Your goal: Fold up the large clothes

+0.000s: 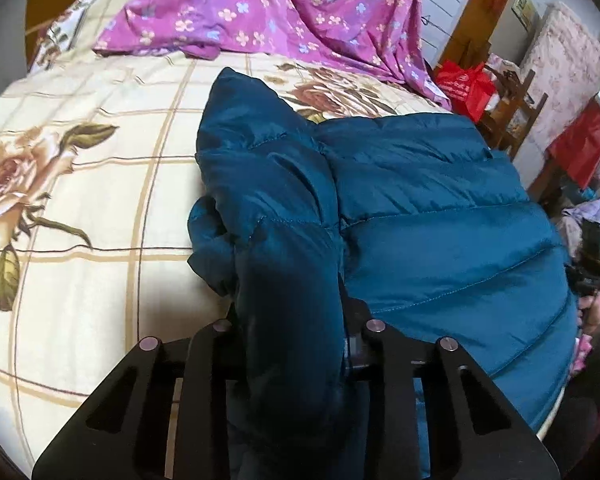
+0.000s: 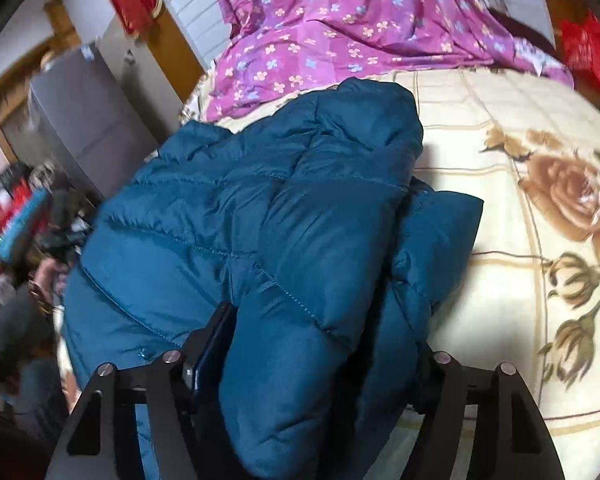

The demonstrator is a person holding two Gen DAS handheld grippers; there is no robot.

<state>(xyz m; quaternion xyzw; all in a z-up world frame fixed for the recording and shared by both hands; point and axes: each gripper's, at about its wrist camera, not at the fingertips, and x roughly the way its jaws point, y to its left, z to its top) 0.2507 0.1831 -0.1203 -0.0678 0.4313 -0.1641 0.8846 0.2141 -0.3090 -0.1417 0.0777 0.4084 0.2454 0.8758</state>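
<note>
Between the jaws of the left gripper (image 1: 290, 344) sits a thick, dark roll of the teal puffer jacket (image 1: 420, 208), and the fingers are clenched on it, the padding bulging up above them. From that grip the jacket runs away toward the far side of the bed and off to the gripper's right, where its quilted body lies broad and flat close to the bed's right edge.

The right gripper (image 2: 312, 364) has a fatter fold of the same jacket filling the space between its fingers. Its left finger (image 2: 210, 344) lies against the fabric, while the other is hidden behind the bulge, so I judge it to be grasping, with less certainty than for the left. From this side the garment stretches forward and to the gripper's left.

Both hands therefore hold the near end, and the jacket's long axis runs from them toward the far edge of the bed. Neither is clearly nearer, so any fold would, I think, carry this near end away from the person over the body.

By count: one jacket, two grippers, one floral bedsheet (image 1: 100, 184) under it all, and one purple flowered sheet (image 1: 284, 12) heaped along the far edge, apart from the jacket in the left view.
</note>
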